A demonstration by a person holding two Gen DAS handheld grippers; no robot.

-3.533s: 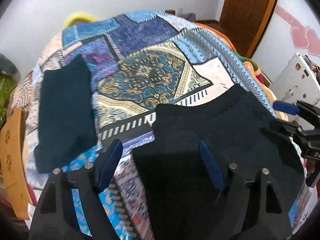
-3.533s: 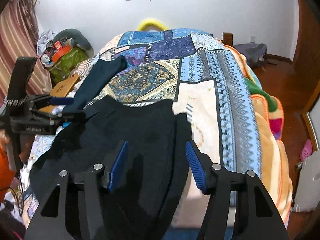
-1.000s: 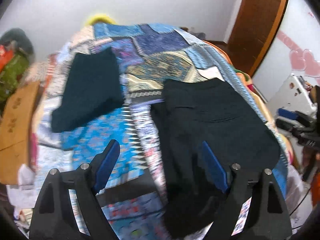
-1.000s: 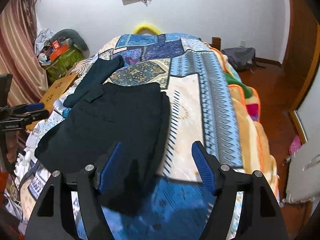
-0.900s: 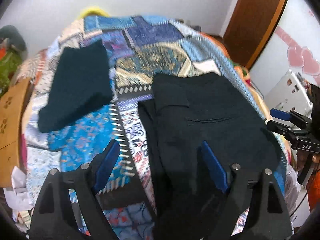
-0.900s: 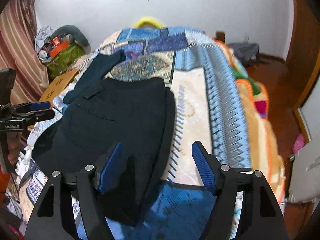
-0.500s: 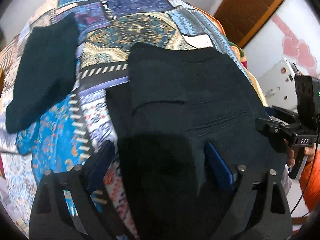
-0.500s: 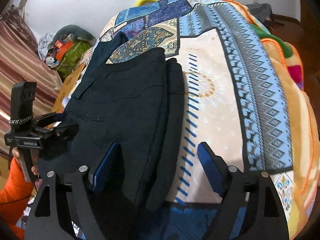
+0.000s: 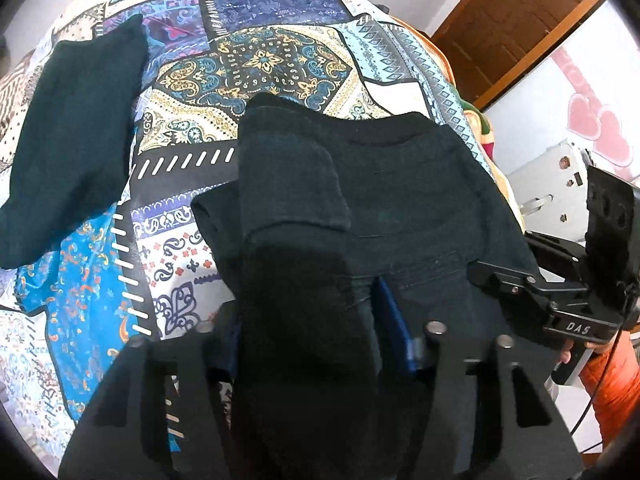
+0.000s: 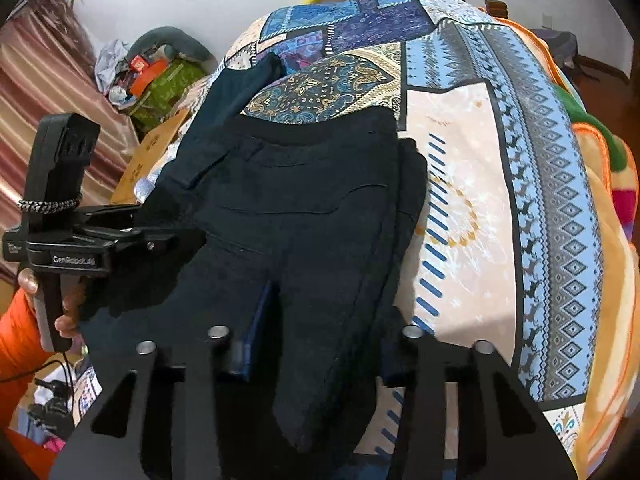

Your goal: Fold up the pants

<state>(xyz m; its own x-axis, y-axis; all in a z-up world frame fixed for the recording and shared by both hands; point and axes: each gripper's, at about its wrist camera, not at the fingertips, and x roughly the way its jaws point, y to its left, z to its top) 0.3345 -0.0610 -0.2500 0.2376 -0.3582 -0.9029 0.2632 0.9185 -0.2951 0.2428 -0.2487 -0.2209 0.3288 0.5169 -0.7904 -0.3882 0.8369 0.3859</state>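
Grippers first: we are seeing the left gripper (image 9: 308, 320) with its jaws just closing onto a thick bunch of the black pants (image 9: 400, 184) at the near edge, blue pads pinching the cloth between them. Right gripper (image 10: 320, 328) is doing the same on the other near part of the pants (image 10: 304, 200), jaws just closing, fabric clamped between the blue pads. Each gripper is showing in the other's camera: the right one (image 9: 520, 276) is biting the pants' right side in the left view, the left one (image 10: 152, 236) is biting the left side in the right view, each held by a hand in an orange sleeve (image 10: 16, 336). Pants are lying partly folded on the patchwork bedspread (image 9: 264, 60), waistband end pointing away from us, near end hanging over the bed's near edge. Farther left, a second dark garment (image 9: 68, 140) is lying folded on the bedspread, apart from the pants. Beyond the bed, a wooden door (image 9: 516, 24) is standing at back right.
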